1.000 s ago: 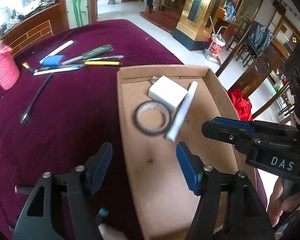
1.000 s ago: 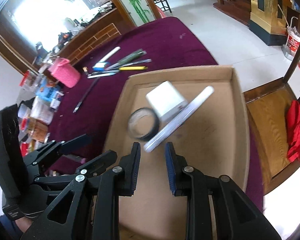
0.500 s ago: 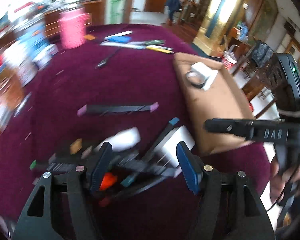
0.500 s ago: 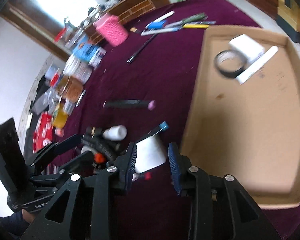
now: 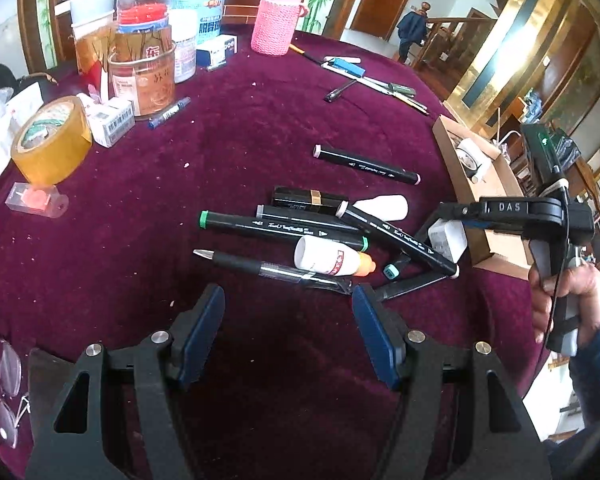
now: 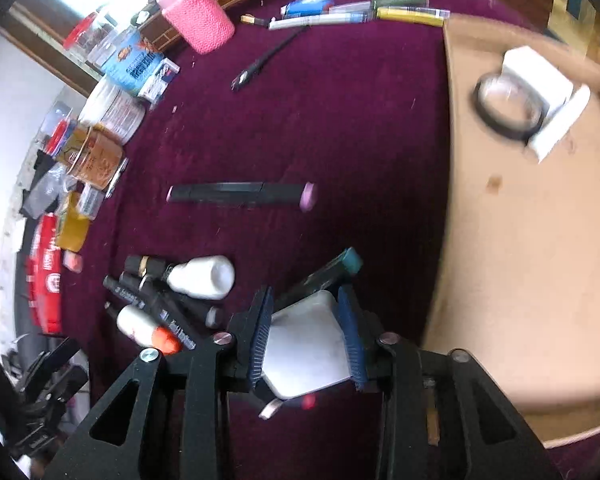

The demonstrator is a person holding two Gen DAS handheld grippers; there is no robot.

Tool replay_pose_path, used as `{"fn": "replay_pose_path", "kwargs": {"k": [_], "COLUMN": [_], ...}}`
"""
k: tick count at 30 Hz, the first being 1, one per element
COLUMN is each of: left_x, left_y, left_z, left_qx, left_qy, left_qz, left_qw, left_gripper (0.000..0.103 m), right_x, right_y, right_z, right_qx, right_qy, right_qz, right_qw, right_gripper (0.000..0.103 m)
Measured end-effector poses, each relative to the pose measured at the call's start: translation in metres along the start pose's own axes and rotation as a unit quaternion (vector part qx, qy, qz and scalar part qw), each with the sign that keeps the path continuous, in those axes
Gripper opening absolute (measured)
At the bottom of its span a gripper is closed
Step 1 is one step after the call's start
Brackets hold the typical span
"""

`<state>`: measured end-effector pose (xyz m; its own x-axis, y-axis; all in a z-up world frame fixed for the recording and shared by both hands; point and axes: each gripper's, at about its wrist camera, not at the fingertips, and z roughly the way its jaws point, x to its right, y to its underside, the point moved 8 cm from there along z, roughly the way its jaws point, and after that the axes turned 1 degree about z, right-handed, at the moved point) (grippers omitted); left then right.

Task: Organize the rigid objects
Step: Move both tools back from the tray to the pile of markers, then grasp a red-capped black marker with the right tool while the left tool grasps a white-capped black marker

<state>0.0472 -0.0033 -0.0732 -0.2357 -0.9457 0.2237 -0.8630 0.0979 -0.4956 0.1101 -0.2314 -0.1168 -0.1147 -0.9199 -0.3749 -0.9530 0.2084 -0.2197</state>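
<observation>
Left tongs (image 5: 288, 328): open and empty, low in the left wrist view, above bare maroon cloth of the bench (image 5: 228, 152). A second ago they stood over the cardboard tray; now the tray (image 5: 456, 164) is at the right edge of that view.

Right tongs (image 6: 306, 338): jaws are opening, with the white adapter (image 6: 306, 344) between them; the blue pads look to touch its two sides. A second ago these tongs were nearly closed and empty, over the tray.

White adapter: at the bottom centre of the right wrist view, on the heap of markers, just left of the tray's near corner.

Heap of things: in the centre of the left wrist view lie black markers, among them one with green caps (image 5: 280, 229), a pen (image 5: 260, 266), a white bottle with orange cap (image 5: 328, 258) and another white bottle (image 5: 382, 206). One black marker with pink ends (image 5: 366, 164) lies apart, higher up.

Tray content: a white box (image 6: 536, 76), a black tape ring (image 6: 504, 108) and a white stick (image 6: 560, 120), in the upper right of the right wrist view, as they lay before.

Hand: a hand (image 5: 568, 292) in a blue sleeve holds the right tongs' handle, at the right of the left wrist view.
</observation>
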Motion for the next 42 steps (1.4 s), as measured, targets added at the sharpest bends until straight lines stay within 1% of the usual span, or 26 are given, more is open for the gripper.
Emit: {"fn": "replay_pose_path", "kwargs": {"k": [1,4,7,8,9,13,16,18,21,24,25,26,27,28,30,31,32,35,36,38,42], "left_x": [-0.001,-0.004,-0.004,-0.003,-0.003,-0.006,-0.014,-0.021,-0.028,-0.032,-0.032,-0.032,-0.032,-0.032,-0.032,-0.032,-0.032,-0.028,-0.026,-0.02,-0.003], "left_y": [0.001,0.002,0.004,0.005,0.006,0.011,0.016,0.019,0.02,0.019,0.02,0.022,0.023,0.025,0.027,0.028,0.028,0.028,0.027,0.025,0.022], "left_z": [0.0,0.001,0.0,0.0,0.0,-0.001,-0.001,-0.004,-0.008,-0.013,-0.015,-0.016,-0.017,-0.018,-0.02,-0.021,-0.022,-0.02,-0.018,-0.012,0.004], "left_qx": [-0.001,-0.005,-0.006,-0.007,-0.008,-0.012,-0.017,-0.017,-0.014,-0.01,-0.008,-0.008,-0.008,-0.009,-0.011,-0.01,-0.01,-0.018,-0.021,-0.029,-0.047], "left_qy": [0.0,0.005,0.008,0.011,0.013,0.018,0.016,0.016,0.013,0.01,0.01,0.01,0.009,0.007,0.009,0.008,0.007,0.015,0.015,0.024,0.036], "left_qz": [0.001,0.002,0.007,0.009,0.011,0.005,-0.003,-0.017,-0.028,-0.032,-0.032,-0.029,-0.026,-0.023,-0.02,-0.017,-0.014,0.005,0.011,0.031,0.081], "left_qw": [1.0,1.0,0.9999,0.9999,0.9998,0.9997,0.9997,0.9996,0.9994,0.9994,0.9994,0.9995,0.9996,0.9997,0.9997,0.9998,0.9998,0.9997,0.9996,0.9988,0.9949], "left_gripper": [0.066,0.066,0.066,0.066,0.066,0.066,0.066,0.066,0.066,0.066,0.066,0.066,0.066,0.066,0.066,0.066,0.066,0.066,0.066,0.066,0.066], "right_x": [-0.005,-0.032,-0.063,-0.071,-0.076,-0.065,-0.064,-0.075,-0.103,-0.119,-0.122,-0.125,-0.128,-0.132,-0.136,-0.136,-0.135,-0.133,-0.129,-0.113,-0.077], "right_y": [0.007,0.035,0.065,0.073,0.078,0.076,0.083,0.096,0.124,0.142,0.146,0.149,0.153,0.155,0.154,0.153,0.151,0.148,0.149,0.145,0.134], "right_z": [0.001,0.006,0.011,0.011,0.008,-0.009,-0.013,-0.011,-0.004,0.006,0.01,0.015,0.019,0.022,0.03,0.033,0.036,0.039,0.037,0.029,0.009], "right_qx": [-0.004,-0.035,-0.083,-0.096,-0.096,-0.063,-0.075,-0.094,-0.118,-0.127,-0.127,-0.127,-0.132,-0.136,-0.128,-0.124,-0.12,-0.115,-0.114,-0.106,-0.089], "right_qy": [-0.009,-0.054,-0.114,-0.128,-0.132,-0.091,-0.088,-0.094,-0.098,-0.07,-0.057,-0.042,-0.037,-0.035,-0.016,-0.007,0.003,0.006,0.014,0.033,0.057], "right_qz": [0.003,-0.001,-0.017,-0.026,-0.038,-0.066,-0.084,-0.116,-0.188,-0.25,-0.264,-0.278,-0.289,-0.294,-0.304,-0.309,-0.308,-0.298,-0.296,-0.288,-0.243], "right_qw": [1.0,0.998,0.99,0.987,0.986,0.992,0.99,0.984,0.97,0.957,0.954,0.951,0.948,0.945,0.944,0.943,0.944,0.947,0.948,0.951,0.964], "right_gripper": [0.037,0.037,0.037,0.037,0.037,0.038,0.038,0.038,0.038,0.038,0.036,0.032,0.029,0.028,0.025,0.018,0.014,0.013,0.013,0.013,0.013]}}
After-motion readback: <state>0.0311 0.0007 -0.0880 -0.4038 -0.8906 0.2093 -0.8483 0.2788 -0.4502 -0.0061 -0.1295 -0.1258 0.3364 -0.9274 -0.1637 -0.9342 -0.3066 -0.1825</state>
